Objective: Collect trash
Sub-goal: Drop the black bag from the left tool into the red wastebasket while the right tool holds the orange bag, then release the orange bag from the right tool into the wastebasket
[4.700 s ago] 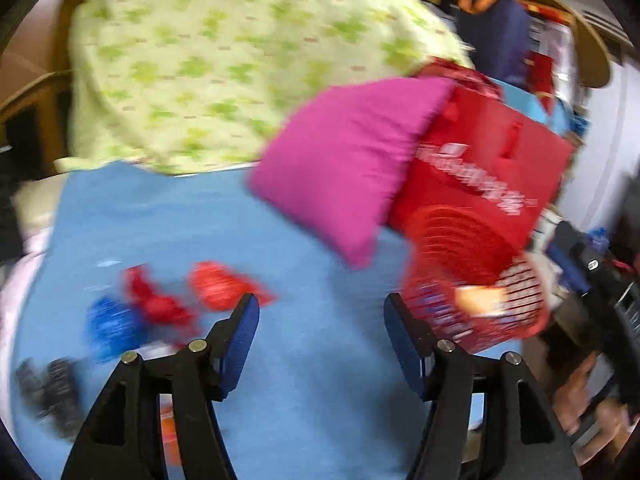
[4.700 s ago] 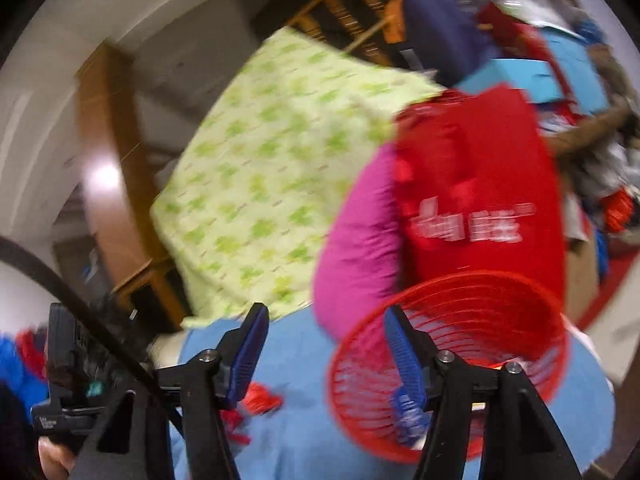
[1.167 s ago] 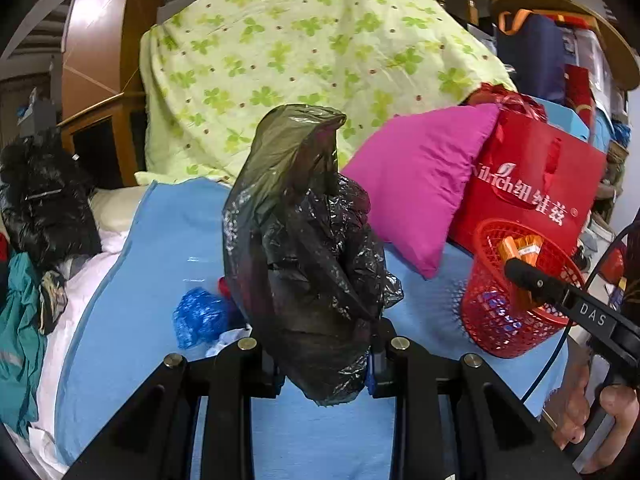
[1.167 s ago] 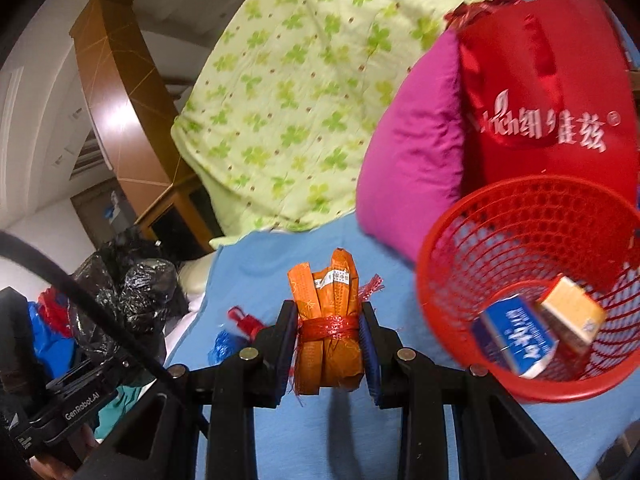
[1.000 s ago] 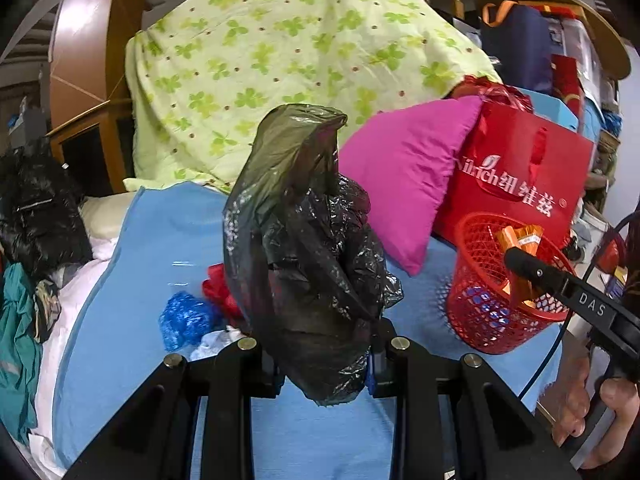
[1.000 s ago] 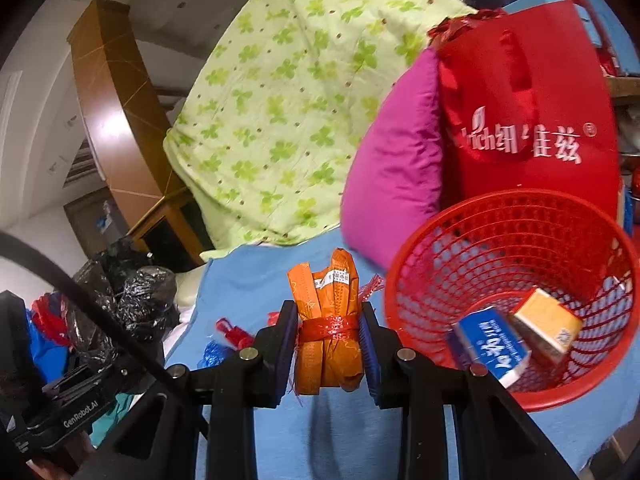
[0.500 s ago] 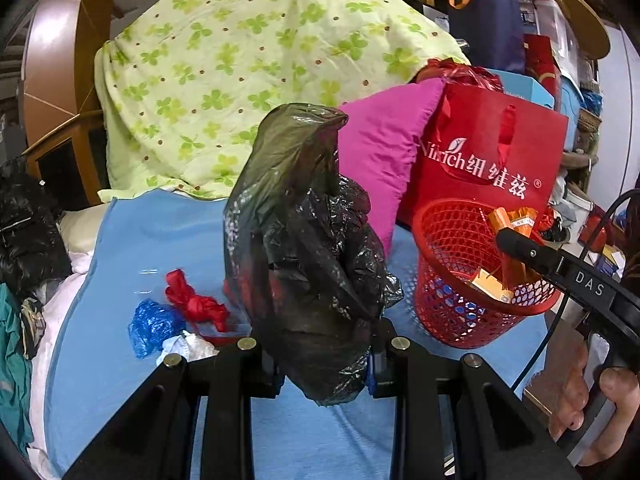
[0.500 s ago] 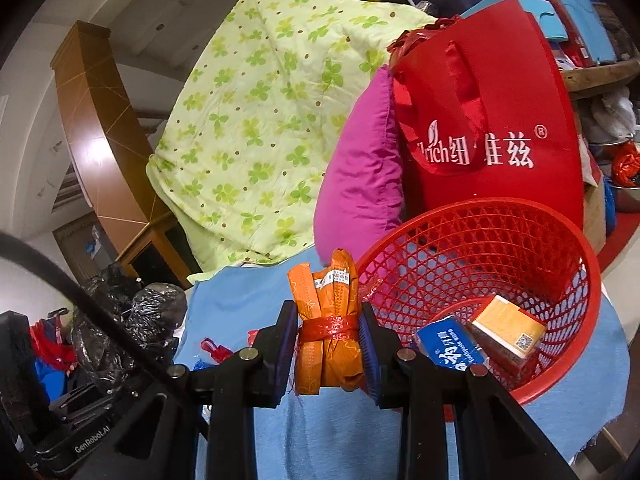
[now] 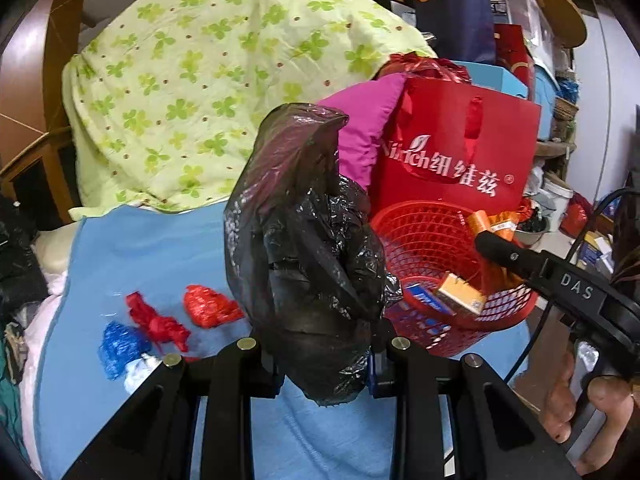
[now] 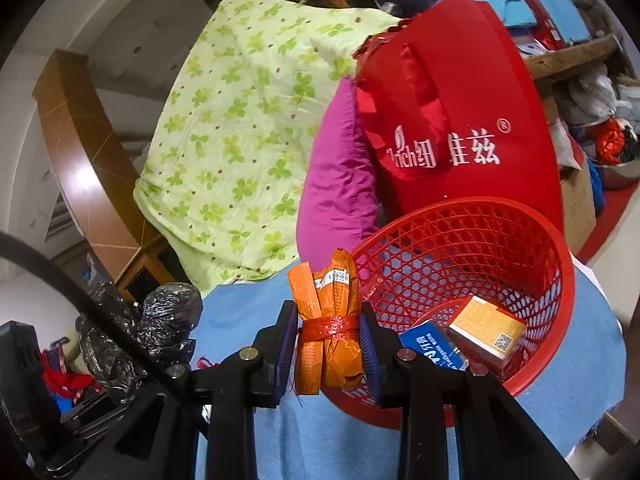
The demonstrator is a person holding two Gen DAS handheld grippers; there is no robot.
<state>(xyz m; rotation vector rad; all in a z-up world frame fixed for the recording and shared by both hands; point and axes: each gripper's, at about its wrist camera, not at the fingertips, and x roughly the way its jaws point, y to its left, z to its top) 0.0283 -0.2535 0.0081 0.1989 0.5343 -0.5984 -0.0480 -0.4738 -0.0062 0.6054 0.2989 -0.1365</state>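
Note:
My left gripper (image 9: 326, 356) is shut on a crumpled black plastic bag (image 9: 304, 248), held up just left of the red mesh basket (image 9: 424, 240). My right gripper (image 10: 329, 350) is shut on an orange wrapper bundle (image 10: 326, 320) tied with red string, at the near left rim of the basket (image 10: 500, 236). The basket holds a blue box (image 10: 430, 350) and an orange box (image 10: 486, 326). The right gripper's bundle also shows over the basket in the left wrist view (image 9: 494, 220). Red scraps (image 9: 208, 310) and a blue scrap (image 9: 120, 344) lie on the blue bedsheet (image 9: 160, 248).
A magenta pillow (image 9: 368, 120) and a red gift bag (image 9: 456, 148) stand behind the basket. A green clover quilt (image 9: 208, 80) is heaped at the back. Black bags (image 10: 160, 320) lie at the bed's left edge. Cluttered shelves stand at the right.
Both grippers have moved right toward the basket with their loads. The orange bundle now sits at the basket's rim. The black bag is closer to the basket.

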